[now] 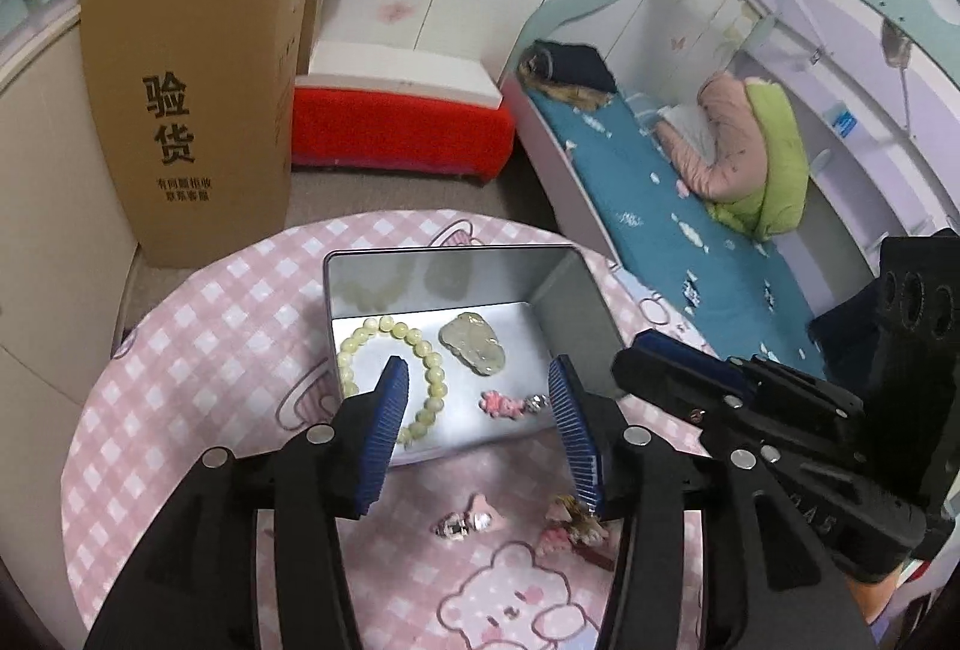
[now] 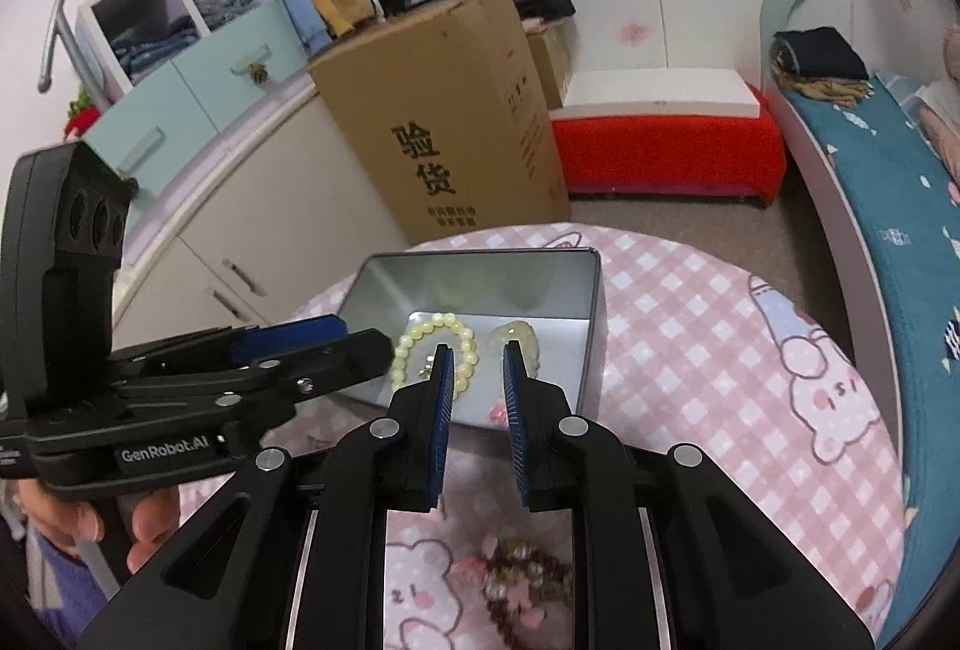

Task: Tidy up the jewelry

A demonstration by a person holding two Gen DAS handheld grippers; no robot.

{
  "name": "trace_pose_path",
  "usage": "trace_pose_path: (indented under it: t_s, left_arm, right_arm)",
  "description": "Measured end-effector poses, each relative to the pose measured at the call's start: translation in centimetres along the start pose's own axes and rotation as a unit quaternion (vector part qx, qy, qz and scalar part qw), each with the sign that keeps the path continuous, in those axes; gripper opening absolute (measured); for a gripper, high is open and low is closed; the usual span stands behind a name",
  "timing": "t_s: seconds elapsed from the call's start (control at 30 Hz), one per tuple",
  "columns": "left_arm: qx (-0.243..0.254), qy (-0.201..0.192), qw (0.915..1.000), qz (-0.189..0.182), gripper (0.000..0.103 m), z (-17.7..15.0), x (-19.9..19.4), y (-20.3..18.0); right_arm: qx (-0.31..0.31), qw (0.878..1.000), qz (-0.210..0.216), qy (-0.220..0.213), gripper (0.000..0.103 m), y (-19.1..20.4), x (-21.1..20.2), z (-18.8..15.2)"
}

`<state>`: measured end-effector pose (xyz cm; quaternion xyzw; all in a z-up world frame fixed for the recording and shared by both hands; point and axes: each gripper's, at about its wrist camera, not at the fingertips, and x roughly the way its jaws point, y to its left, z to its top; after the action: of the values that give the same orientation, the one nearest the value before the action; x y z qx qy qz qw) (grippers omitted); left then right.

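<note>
On the checked cloth, near the tin [image 1: 450,254] | we judge the crystal clip [image 1: 465,521] light, slippery, fragile; pinch its middle | left gripper [image 1: 480,398] half-wide, right gripper [image 2: 478,374] narrow, both empty

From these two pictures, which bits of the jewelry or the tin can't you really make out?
- Bead bracelet: left wrist view, its near arc hidden behind the left gripper's finger.
- Tin: right wrist view, front wall covered by the right gripper.
- Pink charm in the tin: right wrist view, mostly hidden behind a finger.
- Dark bead bracelet on the tablecloth: right wrist view, blurred; partly hidden in the left view.
</note>
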<state>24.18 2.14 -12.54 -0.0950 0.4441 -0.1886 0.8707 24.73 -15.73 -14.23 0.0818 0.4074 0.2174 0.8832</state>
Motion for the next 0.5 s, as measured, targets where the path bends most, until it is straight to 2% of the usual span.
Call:
trace_pose_path:
  t_s: [0.07,0.3,0.37,0.5]
  left_arm:
    - [0.006,-0.017,0.9998,0.005,0.051,-0.6,-1.2,-0.2]
    - [0.014,-0.078,0.9961,0.037,0.054,-3.9,-5.0,-0.9]
    - [0.014,-0.086,0.9954,0.039,0.057,-4.6,-5.4,-0.8]
    - [0.018,-0.088,0.9942,0.058,0.057,-6.4,-5.5,-0.9]
  right_arm:
    - [-0.002,1.000,-0.010,-0.017,0.038,0.0,-1.6,-0.7]
    - [-0.016,0.998,-0.044,-0.038,0.040,0.2,-4.7,-3.7]
    - [-0.014,0.998,-0.052,-0.041,0.044,0.0,-5.2,-4.7]
    - [-0.008,0.997,-0.063,-0.038,0.045,-0.6,-5.5,-6.6]
